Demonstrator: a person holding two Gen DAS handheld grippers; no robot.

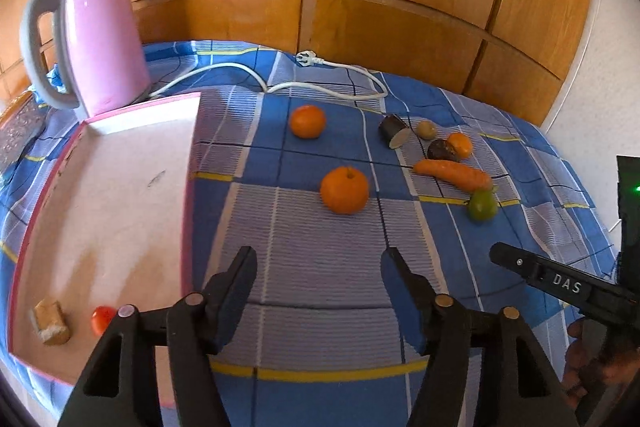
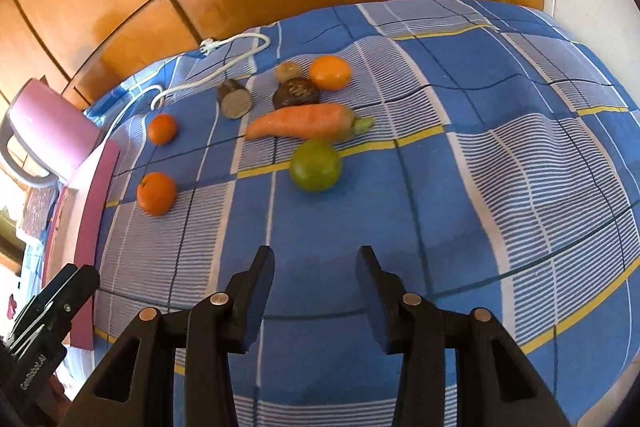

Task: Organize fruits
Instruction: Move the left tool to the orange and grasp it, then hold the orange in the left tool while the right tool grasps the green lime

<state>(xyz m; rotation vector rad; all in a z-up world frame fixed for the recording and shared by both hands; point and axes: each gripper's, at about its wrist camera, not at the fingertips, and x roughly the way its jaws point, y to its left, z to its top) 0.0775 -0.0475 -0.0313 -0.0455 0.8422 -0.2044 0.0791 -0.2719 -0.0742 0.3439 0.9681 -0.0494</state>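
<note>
Checked cloth; pink tray [image 1: 120, 187] holds tomato [image 1: 103, 319], bread [image 1: 51, 321]; both hand-held grippers gape empty

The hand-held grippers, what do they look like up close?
Each hand-held gripper, left and right, is black plastic with two wedge-shaped fingers and round metal pivot pins. White letters "DAS" mark the right one's side.

Tray [image 1: 120, 187] left on cloth [image 1: 312, 291]; kettle [image 1: 100, 39] behind tray; carrot [image 2: 300, 122] behind apple [image 2: 315, 166].
</note>
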